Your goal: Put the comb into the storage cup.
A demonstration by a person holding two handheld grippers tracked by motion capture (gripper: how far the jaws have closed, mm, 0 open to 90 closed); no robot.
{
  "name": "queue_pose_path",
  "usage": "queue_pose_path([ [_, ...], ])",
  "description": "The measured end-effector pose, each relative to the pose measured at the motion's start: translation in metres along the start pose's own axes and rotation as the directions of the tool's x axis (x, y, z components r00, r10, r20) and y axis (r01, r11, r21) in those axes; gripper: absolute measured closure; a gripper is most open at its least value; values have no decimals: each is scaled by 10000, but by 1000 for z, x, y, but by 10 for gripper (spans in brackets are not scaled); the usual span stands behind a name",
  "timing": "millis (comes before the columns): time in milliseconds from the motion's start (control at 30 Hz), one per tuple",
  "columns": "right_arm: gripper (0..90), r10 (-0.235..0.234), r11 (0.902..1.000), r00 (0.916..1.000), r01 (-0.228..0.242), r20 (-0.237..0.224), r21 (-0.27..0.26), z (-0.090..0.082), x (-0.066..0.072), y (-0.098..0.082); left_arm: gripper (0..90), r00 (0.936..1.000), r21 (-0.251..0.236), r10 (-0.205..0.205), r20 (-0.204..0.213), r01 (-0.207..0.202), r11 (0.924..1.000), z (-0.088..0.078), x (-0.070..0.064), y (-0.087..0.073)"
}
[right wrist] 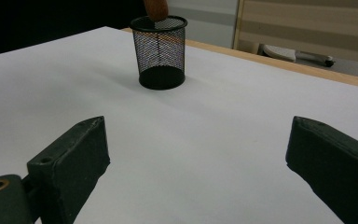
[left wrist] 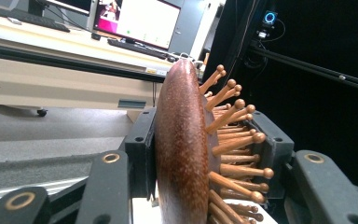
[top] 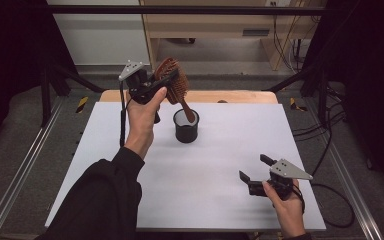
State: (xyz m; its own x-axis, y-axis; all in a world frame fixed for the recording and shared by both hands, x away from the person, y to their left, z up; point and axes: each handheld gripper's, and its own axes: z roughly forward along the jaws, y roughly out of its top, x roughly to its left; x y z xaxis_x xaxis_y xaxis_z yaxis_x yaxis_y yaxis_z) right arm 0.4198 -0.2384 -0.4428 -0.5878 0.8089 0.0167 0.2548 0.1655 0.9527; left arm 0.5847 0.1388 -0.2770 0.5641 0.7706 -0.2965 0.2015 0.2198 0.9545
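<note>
Mesh cup: a black wire-mesh cup [top: 186, 126] stands upright on the white worktop [top: 205, 170], toward the far middle. In my right gripper view it sits ahead and left of centre [right wrist: 160, 51].
Cup contents: the tip of the hairbrush handle dips just past the rim from above. I see nothing else inside through the mesh.
Hairbrush: a reddish-brown wooden hairbrush [top: 172, 82] hangs head up, handle slanting down and right into the cup's mouth. In my left gripper view its smooth rounded back [left wrist: 182, 149] faces left and the ball-tipped wooden bristles point right.
Brush and left gripper: the head is raised above the worktop, up and left of the cup, and sits right between my jaws.
Left gripper: my left gripper [top: 152, 86] is clamped on the hairbrush head, one jaw against the smooth back, the other on the bristle side. My left hand [top: 142, 117] holds it up, just left of the cup.
Right gripper: my right gripper [top: 255, 170] is low over the near right part of the worktop, well apart from the cup, jaws spread wide with bare white surface between them. It holds nothing. My right hand [top: 287, 207] grips it from behind.
Brush and right gripper: the brush lies far ahead of these jaws; the handle's end [right wrist: 156, 9] shows at the cup's rim.
</note>
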Motion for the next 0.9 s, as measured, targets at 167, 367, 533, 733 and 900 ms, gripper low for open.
queue_pose_path([
  [167,58,-15,10000,10000,15,-7,0,0,0,0,507,10000,-9,-3,-82,3,10000,3,4,-2],
  [367,56,-29,10000,10000,29,-2,-19,1,0,0,506,9999,12,125,-16,-125,9999,9,7,-6],
  [533,56,-60,10000,10000,60,-12,-3,1,0,-1,506,9996,135,294,-17,-294,9995,14,9,-11],
  [733,56,2,10000,10000,-2,-11,-46,1,0,-1,505,9993,223,366,-56,-365,9991,18,9,-14],
  [900,56,-22,10000,10000,22,-43,-54,2,1,-1,506,9987,333,502,-48,-500,9982,19,8,-16],
])
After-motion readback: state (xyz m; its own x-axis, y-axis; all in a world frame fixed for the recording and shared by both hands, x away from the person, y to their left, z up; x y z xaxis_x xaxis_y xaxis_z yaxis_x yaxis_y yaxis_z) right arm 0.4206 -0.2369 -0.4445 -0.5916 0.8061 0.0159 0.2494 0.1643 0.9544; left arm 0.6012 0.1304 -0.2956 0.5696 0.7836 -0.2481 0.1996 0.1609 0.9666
